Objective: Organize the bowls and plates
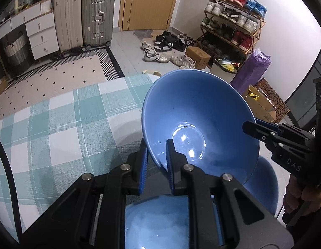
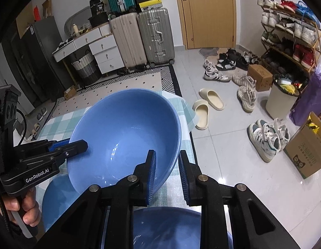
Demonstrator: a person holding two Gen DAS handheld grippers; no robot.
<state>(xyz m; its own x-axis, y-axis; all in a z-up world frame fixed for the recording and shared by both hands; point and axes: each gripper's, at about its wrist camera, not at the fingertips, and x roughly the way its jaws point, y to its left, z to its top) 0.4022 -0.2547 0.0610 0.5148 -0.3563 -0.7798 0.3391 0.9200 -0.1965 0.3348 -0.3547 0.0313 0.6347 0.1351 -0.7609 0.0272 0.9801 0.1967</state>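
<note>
A large blue bowl is held tilted above the table, also in the right wrist view. My left gripper is shut on its near rim, one finger inside and one outside. My right gripper straddles the opposite rim with a gap at the outer finger, so it looks slightly open. It shows in the left wrist view at the bowl's right edge. A second blue bowl sits below my left gripper, and another blue bowl lies under the held one.
The table carries a teal and white checked cloth. On the floor beyond it are a patterned rug, suitcases, scattered shoes, a shoe rack, a white bin and cardboard boxes.
</note>
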